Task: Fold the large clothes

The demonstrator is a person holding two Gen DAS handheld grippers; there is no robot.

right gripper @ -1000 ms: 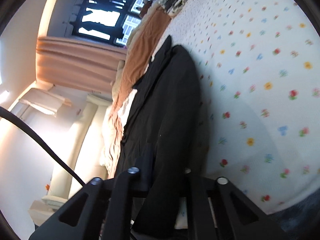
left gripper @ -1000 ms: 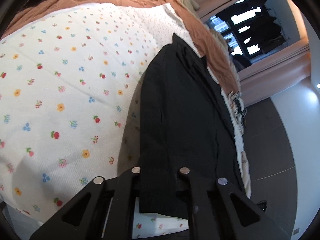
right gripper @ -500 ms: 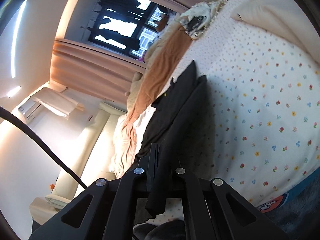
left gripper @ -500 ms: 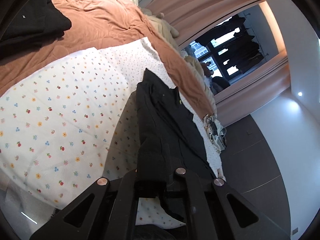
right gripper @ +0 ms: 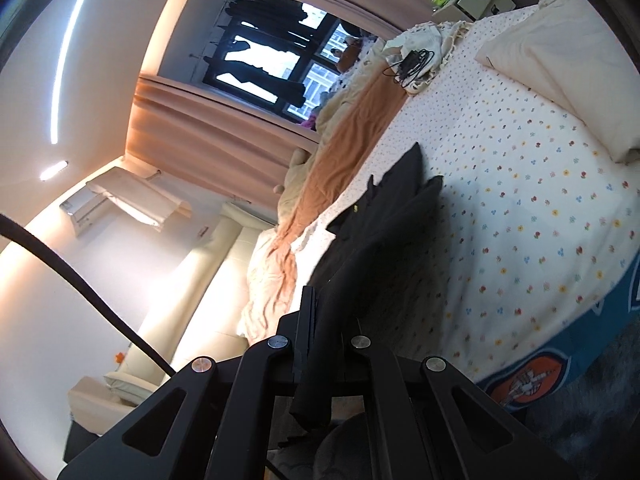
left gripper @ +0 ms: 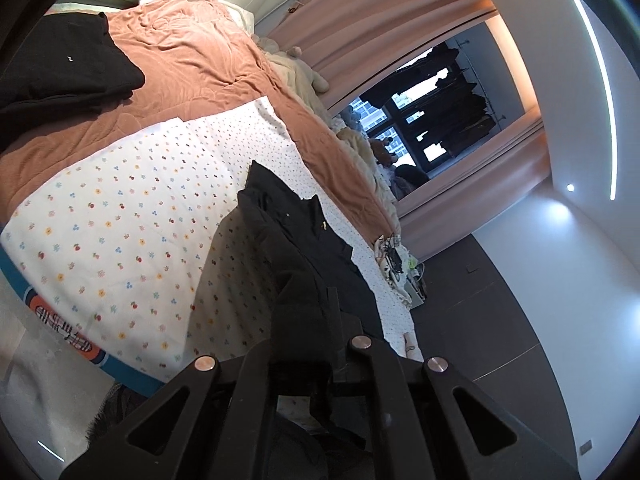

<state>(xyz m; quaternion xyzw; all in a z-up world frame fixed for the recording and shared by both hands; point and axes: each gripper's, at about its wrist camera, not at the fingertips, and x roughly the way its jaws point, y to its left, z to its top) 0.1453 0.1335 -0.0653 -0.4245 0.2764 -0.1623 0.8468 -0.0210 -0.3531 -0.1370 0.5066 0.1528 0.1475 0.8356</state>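
1. Jaws of both grippers are clamped on the black jacket: left gripper (left gripper: 320,336) pinches one near corner of its hem, right gripper (right gripper: 320,320) the other.
2. Black jacket (left gripper: 304,248) hangs from the two grips at its near end; its far end, the collar, lies on the flowered sheet (left gripper: 120,208).
3. Handling, judged: soft, limp, fairly thick cloth. It sags between the grips and drapes in folds. Not fragile, and unlikely to slip from shut jaws.
4. Best hold: hem corners, as taken now, so the edge stays taut.
5. Room: flowered sheet is bare to both sides of the jacket. Brown blanket (left gripper: 192,64) lies beyond the collar; the bed edge runs just below the grips.
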